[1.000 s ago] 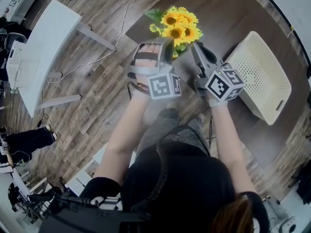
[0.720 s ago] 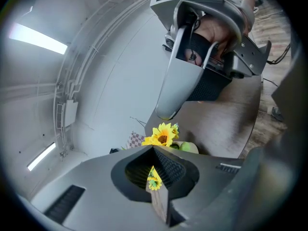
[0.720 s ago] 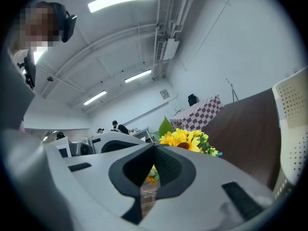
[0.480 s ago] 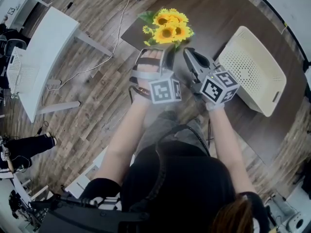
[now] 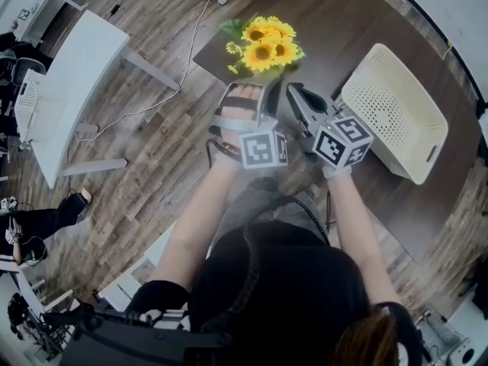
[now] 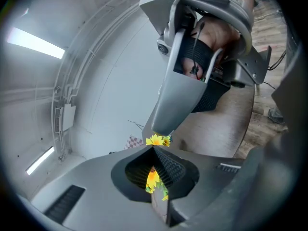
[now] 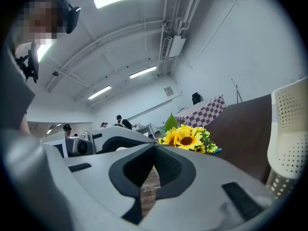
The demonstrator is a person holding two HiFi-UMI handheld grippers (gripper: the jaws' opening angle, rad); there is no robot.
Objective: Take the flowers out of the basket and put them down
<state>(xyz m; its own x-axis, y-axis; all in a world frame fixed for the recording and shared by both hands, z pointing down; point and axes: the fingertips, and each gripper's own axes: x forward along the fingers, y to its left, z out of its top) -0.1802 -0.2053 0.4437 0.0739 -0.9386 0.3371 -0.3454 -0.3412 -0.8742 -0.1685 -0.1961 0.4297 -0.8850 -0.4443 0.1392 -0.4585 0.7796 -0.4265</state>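
Note:
A bunch of yellow sunflowers (image 5: 263, 48) with green leaves lies on the dark brown table (image 5: 335, 29) near its left corner. The white perforated basket (image 5: 393, 113) stands on the table to the right, apart from the flowers. My left gripper (image 5: 268, 88) is shut with nothing in it, just short of the bunch. My right gripper (image 5: 293, 91) is beside it, also shut with nothing held. In the right gripper view the sunflowers (image 7: 187, 137) show beyond the closed jaws and the basket (image 7: 288, 138) at the right edge. The left gripper view shows the sunflowers (image 6: 158, 140) small, past its tips.
Wooden floor (image 5: 152, 128) lies left of the table. A white desk (image 5: 69, 75) stands at the far left with a cable running over the floor. The table's near edge passes under my hands.
Both grippers have drawn back a little from the sunflowers toward my body. The flowers and the basket stay where they were on the table.

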